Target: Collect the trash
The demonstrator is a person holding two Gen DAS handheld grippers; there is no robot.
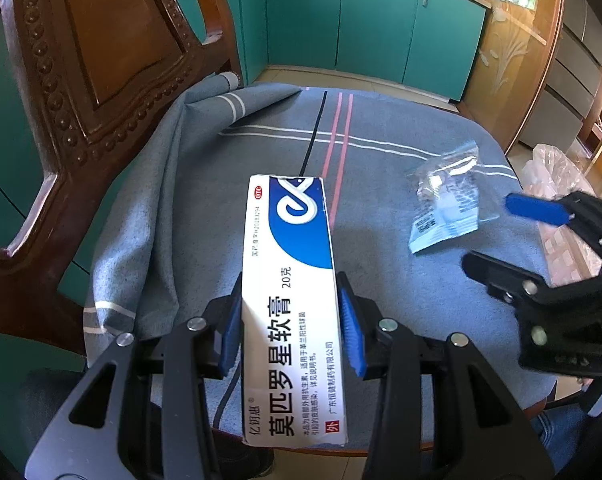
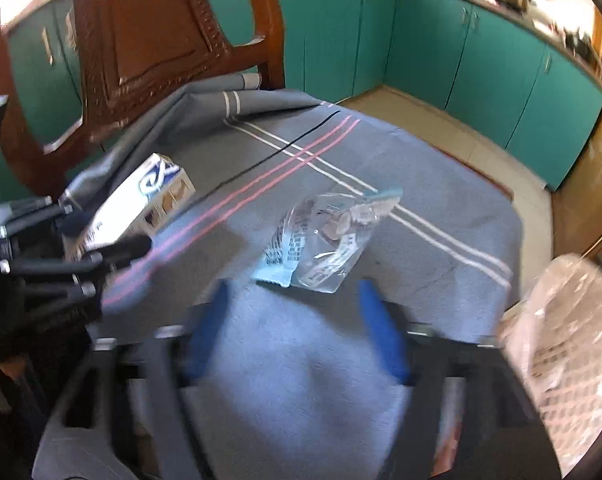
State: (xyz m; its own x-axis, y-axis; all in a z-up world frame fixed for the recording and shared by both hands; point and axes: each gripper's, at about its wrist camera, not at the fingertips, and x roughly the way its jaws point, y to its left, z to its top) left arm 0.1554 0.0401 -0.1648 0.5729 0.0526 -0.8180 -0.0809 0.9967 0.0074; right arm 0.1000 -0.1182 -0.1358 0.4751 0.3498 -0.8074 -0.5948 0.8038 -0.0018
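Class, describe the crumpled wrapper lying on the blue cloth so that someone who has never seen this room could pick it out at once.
Start at the chair seat draped with the blue-grey striped cloth. The clear plastic wrapper lies on it, just ahead of the open right gripper. Unlike the stiff white and blue ointment box clamped in the left gripper, it is see-through, crumpled, and edged in pale blue.

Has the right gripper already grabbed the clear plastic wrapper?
No. The right gripper is open, short of the clear plastic wrapper lying on the cloth.

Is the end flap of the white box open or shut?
Open: in the right wrist view the box end shows loose brown flaps. The left gripper holds it.
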